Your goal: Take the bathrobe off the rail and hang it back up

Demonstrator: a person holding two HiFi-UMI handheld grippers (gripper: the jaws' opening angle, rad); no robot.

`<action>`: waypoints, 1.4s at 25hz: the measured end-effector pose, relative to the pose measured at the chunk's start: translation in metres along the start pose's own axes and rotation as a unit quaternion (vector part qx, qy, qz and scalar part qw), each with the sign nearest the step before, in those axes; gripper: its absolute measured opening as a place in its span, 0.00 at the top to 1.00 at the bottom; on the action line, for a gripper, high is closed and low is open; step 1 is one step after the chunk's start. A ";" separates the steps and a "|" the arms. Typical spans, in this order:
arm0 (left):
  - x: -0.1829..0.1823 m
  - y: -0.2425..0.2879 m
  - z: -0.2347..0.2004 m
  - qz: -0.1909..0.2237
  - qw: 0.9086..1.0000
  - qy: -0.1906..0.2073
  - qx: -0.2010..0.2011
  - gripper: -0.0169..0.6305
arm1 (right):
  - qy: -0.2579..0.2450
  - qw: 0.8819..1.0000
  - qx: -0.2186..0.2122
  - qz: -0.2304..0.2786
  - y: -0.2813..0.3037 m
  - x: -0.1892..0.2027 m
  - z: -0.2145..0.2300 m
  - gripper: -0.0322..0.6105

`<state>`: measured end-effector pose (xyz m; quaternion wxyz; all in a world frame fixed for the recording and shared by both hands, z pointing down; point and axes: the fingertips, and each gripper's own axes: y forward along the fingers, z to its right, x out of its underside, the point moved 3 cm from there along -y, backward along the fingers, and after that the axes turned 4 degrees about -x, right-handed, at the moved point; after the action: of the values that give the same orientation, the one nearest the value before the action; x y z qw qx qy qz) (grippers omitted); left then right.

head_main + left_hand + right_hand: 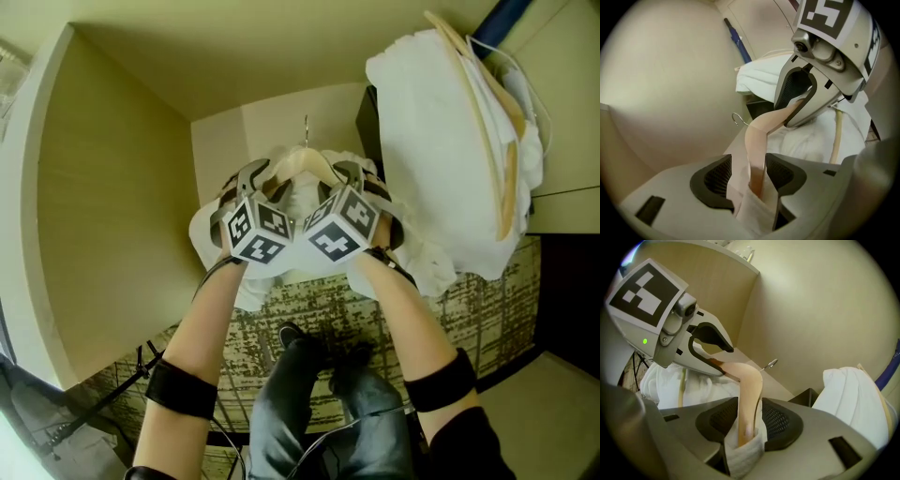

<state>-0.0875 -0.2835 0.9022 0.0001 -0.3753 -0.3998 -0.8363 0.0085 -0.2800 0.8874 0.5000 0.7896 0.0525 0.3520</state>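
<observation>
Wood hanger [302, 161] with the white bathrobe [206, 232] on it is in the air by the wall [272, 117]. Left claw [750, 161] sits open, loose round one hanger arm. Right claw [750, 408] pinches the other arm.

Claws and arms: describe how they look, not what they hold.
The left claw and right claw are grey and curved, with dark mesh pads. Each carries a cube of black-and-white square markers. The forearms are bare, with a black band on each, and thin dark cables trail along them.
</observation>
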 end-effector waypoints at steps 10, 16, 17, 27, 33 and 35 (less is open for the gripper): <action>-0.047 -0.084 -0.018 0.003 1.000 -0.021 -0.011 0.62 | 0.000 1.000 -0.011 0.004 -0.077 -0.012 0.023 0.64; -0.114 -0.185 -0.021 0.029 0.997 -0.063 -0.035 0.78 | 0.035 0.997 -0.017 0.073 -0.193 -0.040 0.037 0.71; -0.127 -0.205 -0.022 0.036 0.996 -0.072 -0.041 0.83 | 0.039 0.995 -0.014 0.087 -0.217 -0.047 0.039 0.74; -0.248 -0.411 -0.037 0.122 0.980 -0.134 -0.085 0.97 | 0.081 0.965 -0.001 0.248 -0.440 -0.087 0.053 0.92; -0.256 -0.500 -0.049 0.148 0.965 -0.190 -0.105 0.97 | 0.153 0.938 -0.004 0.311 -0.524 -0.077 0.048 0.92; -0.252 -0.525 -0.053 0.160 0.959 -0.206 -0.107 0.97 | 0.170 0.932 0.003 0.321 -0.544 -0.071 0.042 0.92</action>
<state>-0.0975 -0.0372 0.3716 0.0115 -0.5963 -0.2340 -0.7679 0.1274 -0.0736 0.3909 0.3415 0.6940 -0.1185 0.6227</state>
